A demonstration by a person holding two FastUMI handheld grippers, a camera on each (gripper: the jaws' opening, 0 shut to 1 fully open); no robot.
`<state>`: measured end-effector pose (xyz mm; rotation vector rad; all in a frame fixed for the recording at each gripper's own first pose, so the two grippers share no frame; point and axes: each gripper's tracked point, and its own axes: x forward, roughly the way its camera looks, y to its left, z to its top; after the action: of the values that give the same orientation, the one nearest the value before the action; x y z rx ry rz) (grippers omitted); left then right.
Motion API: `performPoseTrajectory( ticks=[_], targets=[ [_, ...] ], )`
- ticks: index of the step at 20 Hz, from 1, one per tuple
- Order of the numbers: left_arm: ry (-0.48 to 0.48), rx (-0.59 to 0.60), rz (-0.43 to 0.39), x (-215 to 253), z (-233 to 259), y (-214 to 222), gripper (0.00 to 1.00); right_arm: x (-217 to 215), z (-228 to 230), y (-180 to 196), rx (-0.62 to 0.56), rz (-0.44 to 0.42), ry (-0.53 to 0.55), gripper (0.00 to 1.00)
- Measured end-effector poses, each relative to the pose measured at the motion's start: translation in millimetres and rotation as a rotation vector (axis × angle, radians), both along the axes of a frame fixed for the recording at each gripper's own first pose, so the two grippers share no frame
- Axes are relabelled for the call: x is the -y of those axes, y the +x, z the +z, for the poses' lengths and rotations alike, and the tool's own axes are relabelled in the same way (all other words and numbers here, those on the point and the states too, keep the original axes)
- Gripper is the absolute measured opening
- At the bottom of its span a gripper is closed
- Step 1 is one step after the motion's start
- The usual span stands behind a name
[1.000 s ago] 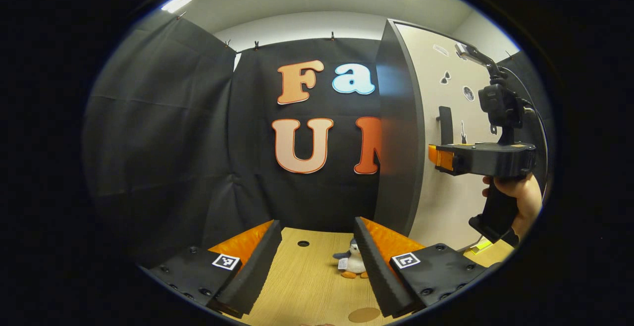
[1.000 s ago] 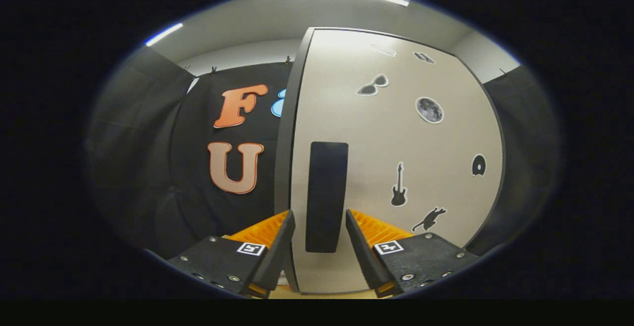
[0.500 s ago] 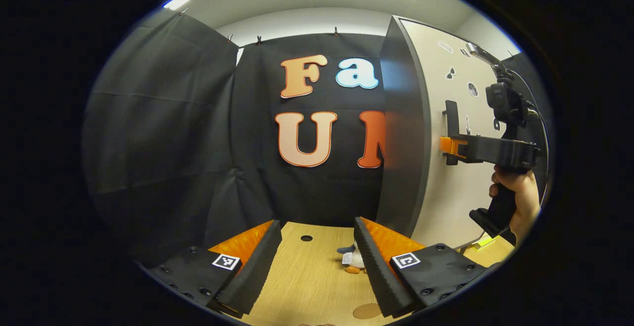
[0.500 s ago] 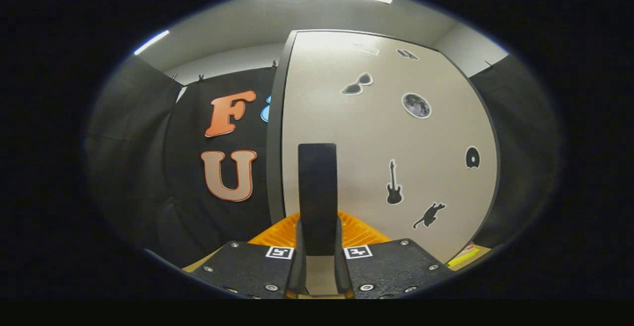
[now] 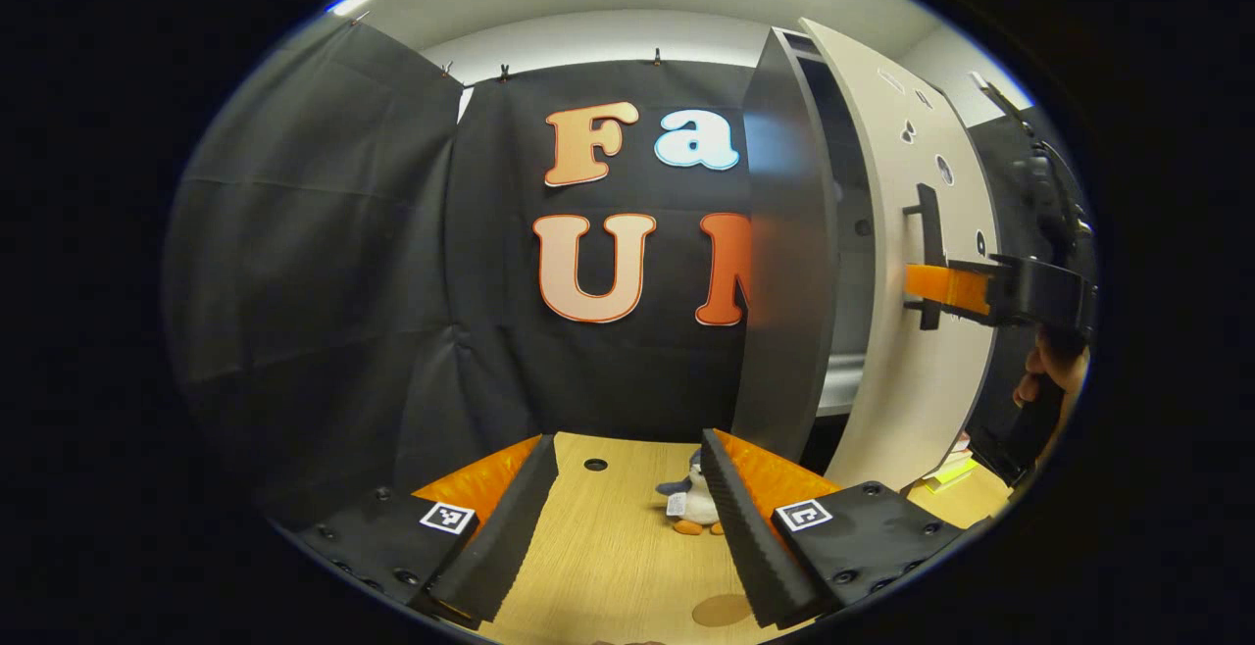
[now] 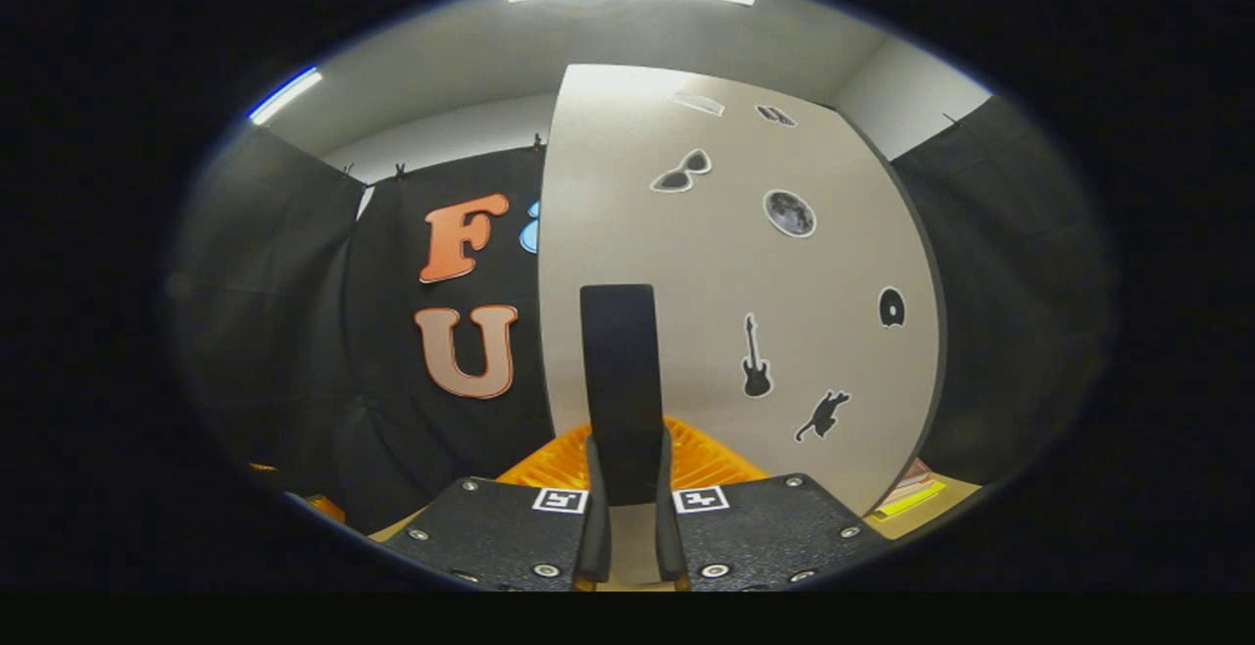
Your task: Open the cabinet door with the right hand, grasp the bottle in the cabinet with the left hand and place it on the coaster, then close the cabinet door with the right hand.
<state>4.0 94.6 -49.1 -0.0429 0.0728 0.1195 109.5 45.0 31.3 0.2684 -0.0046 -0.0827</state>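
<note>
Narrow gap between cabinet and door.

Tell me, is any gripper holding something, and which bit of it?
The right gripper is shut on the black handle of the cabinet door, gripping near its lower end. The left gripper is open and holds nothing.

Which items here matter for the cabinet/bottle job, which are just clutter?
Job:
cabinet door, ajar
door handle, clamped by right gripper
coaster on the table
left gripper, open, empty

Clutter:
penguin plush toy
stacked books
</note>
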Motion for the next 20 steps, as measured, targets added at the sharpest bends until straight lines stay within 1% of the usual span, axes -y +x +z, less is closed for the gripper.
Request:
performPoseTrajectory(
  ticks=[2, 3, 5, 9, 10, 11, 12, 13, 14, 16, 18, 20],
  targets=[
    [0.001, 0.012, -0.005, 9.9, 3.9, -5.8, 0.97, 12.8, -5.0, -34.1, 0.005, 0.018, 0.006, 0.17],
    [0.002, 0.016, -0.006, 16.4, 5.8, -8.7, 0.95, 17.5, -5.6, -48.9, 0.0, 0.033, 0.009, 0.17],
    [-0.01, 0.026, -0.011, 31.4, 8.7, -13.0, 0.98, 27.6, -6.1, -75.2, -0.004, 0.067, 0.02, 0.17],
    [-0.037, 0.052, -0.011, 61.3, 15.6, -28.0, 0.97, 34.1, -3.2, -84.8, 0.003, 0.112, 0.02, 0.17],
    [-0.038, 0.054, -0.012, 67.4, 15.2, -30.7, 0.96, 37.3, -1.7, -89.5, 0.008, 0.116, 0.023, 0.19],
    [-0.034, 0.054, -0.011, 72.3, 15.7, -34.3, 0.95, 40.3, -1.1, -94.6, 0.01, 0.12, 0.023, 0.17],
    [-0.03, 0.052, -0.007, 76.0, 15.8, -38.3, 0.95, 44.5, -0.5, -100.9, 0.015, 0.122, 0.027, 0.19],
    [-0.027, 0.055, -0.003, 79.2, 17.1, -41.5, 0.94, 49.3, -0.9, -107.9, 0.015, 0.124, 0.03, 0.17],
    [-0.026, 0.057, 0.0, 83.2, 18.6, -43.7, 0.98, 55.0, -0.9, -114.7, 0.016, 0.126, 0.033, 0.17],
    [-0.028, 0.061, 0.001, 93.5, 17.4, -50.2, 0.98, 67.6, -2.0, -129.1, 0.01, 0.132, 0.042, 0.15],
    [-0.032, 0.063, -0.005, 106.0, 18.4, -55.5, 0.98, 80.9, -2.7, -140.9, 0.003, 0.141, 0.054, 0.17],
    [-0.034, 0.066, -0.021, 122.5, 20.4, -59.4, 0.95, 94.6, -5.5, -153.4, -0.005, 0.138, 0.043, 0.14]
  ],
)
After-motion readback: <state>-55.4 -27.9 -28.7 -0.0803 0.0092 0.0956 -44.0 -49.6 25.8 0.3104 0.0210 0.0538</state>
